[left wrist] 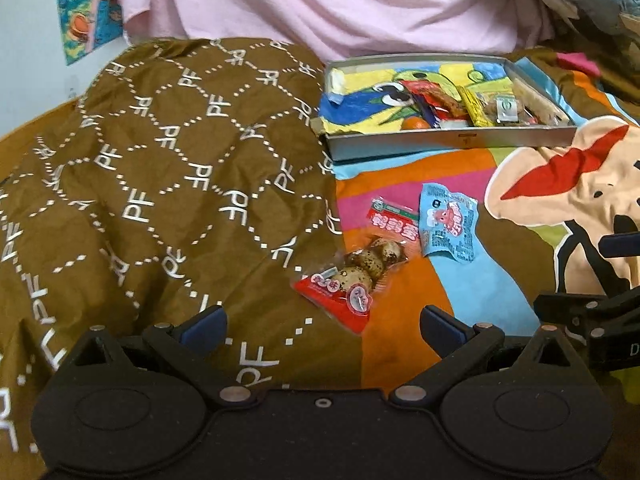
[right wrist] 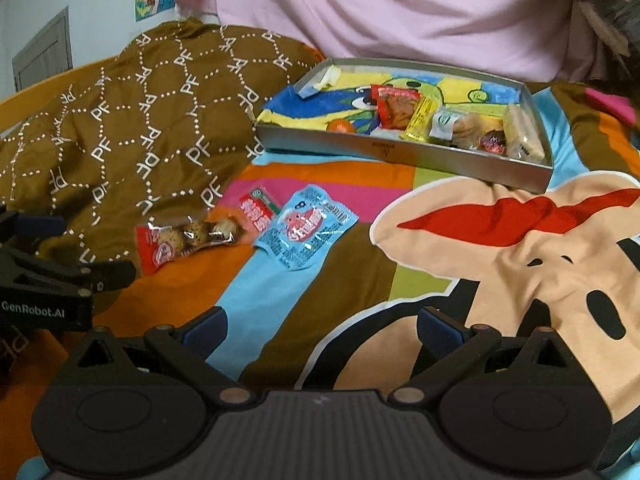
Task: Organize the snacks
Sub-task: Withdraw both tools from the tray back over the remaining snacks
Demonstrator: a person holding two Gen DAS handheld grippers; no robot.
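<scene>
left tool [left wrist: 322,326] nearest, jaws wide apart, holding nothing; egg pack [left wrist: 354,276] lies just ahead of it on the bedsheet [left wrist: 400,320]. right tool [right wrist: 322,328] likewise spread wide and empty. tray [right wrist: 400,156] well beyond, already holding several snacks along its right side. left to do, by my reading: egg pack and blue packet [right wrist: 306,226], side by side, touching. brown cloth [left wrist: 160,160] bunched beside both and against the tray's left end; nothing blocks the path.

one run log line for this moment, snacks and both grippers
left gripper open, empty | right gripper open, empty | egg pack, blue packet on bedspread | tray part-filled
</scene>
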